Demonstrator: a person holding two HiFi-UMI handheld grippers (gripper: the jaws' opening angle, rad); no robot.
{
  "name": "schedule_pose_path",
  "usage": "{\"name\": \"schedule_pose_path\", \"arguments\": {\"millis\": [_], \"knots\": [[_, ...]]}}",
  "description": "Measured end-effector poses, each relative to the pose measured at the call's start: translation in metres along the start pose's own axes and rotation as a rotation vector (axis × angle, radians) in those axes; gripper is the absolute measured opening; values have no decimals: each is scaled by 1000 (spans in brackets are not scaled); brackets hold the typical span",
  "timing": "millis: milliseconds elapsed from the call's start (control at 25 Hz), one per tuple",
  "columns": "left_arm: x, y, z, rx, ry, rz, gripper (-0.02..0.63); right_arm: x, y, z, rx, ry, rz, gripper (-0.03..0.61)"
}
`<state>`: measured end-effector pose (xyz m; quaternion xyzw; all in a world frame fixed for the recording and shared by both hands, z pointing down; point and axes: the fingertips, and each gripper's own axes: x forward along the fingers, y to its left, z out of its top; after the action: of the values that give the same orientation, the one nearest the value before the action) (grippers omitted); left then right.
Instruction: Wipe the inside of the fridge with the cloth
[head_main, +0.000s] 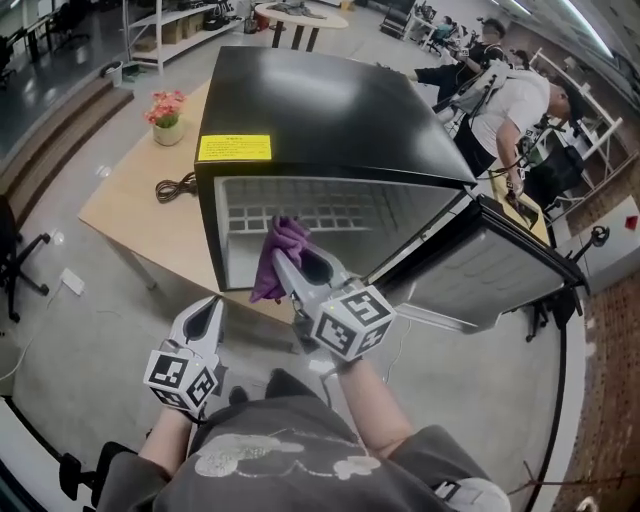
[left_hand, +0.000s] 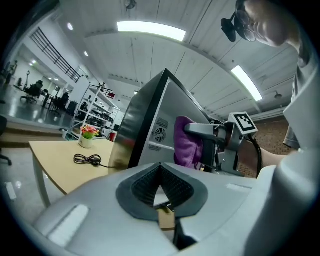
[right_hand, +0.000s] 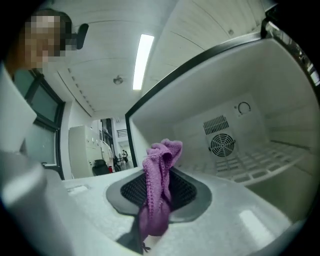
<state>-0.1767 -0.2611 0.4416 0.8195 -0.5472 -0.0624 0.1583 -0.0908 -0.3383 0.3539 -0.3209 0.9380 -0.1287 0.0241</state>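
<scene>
A black mini fridge (head_main: 330, 110) stands on a wooden table with its door (head_main: 480, 275) swung open to the right. Its white inside (head_main: 330, 215) has a wire shelf (right_hand: 255, 160) and a round fan grille (right_hand: 222, 145) on the back wall. My right gripper (head_main: 290, 265) is shut on a purple cloth (head_main: 280, 255) at the fridge's opening, left of centre. The cloth (right_hand: 159, 195) sticks up between the pads and hangs below them. My left gripper (head_main: 210, 312) is lower, in front of the table's edge, shut with nothing in it; from there the cloth (left_hand: 186, 142) shows against the fridge.
A pot of pink flowers (head_main: 166, 115) and a coiled black cable (head_main: 175, 186) lie on the table (head_main: 130, 210) left of the fridge. A yellow label (head_main: 234, 148) marks the fridge's top front. Two people (head_main: 505, 100) work behind the open door.
</scene>
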Motion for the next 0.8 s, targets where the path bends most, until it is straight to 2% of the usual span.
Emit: {"name": "schedule_pose_path", "arguments": {"millis": [200,440,680,800], "knots": [[16,7,16,-14,-30,101,18,43,-1,24,4,-9,126,87],[33,0,40,23,-78,147,18,88,11,40,-21,-6,249,87],[33,1,58,42,-109,165,18,120,0,41,-12,-7,240,87],[32,0,57,44,-107,154,18,128,-12,35,-31,29,208,87]]}}
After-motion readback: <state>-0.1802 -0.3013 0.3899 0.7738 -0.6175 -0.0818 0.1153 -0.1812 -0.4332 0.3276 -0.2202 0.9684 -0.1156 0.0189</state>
